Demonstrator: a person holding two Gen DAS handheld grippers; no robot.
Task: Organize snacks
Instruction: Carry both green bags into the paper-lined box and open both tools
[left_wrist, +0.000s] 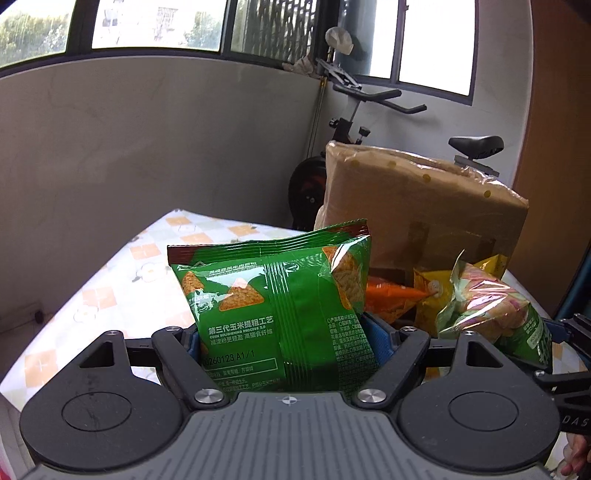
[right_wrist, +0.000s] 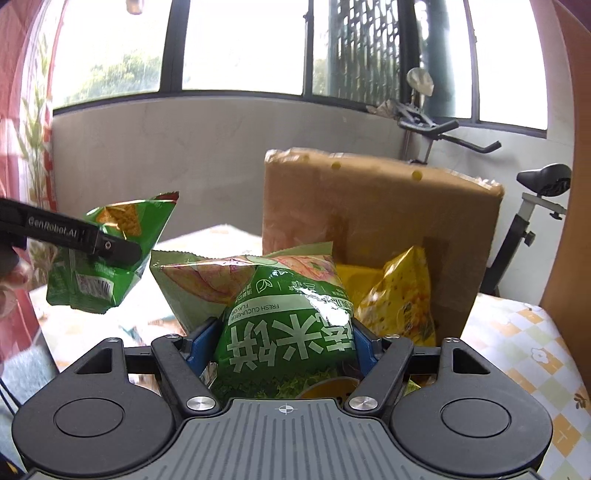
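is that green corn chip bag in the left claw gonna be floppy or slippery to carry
The green corn chip bag looks puffed with air, so probably light and fairly shape-holding. Its glossy film may be slippery. Chips inside could crush if the left claw squeezes harder.

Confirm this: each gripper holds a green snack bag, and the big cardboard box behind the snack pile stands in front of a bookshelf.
Wrong on one point. The cardboard box stands in front of an exercise bike, not a bookshelf, as the left wrist view shows. The left gripper and right gripper do each hold a green bag.
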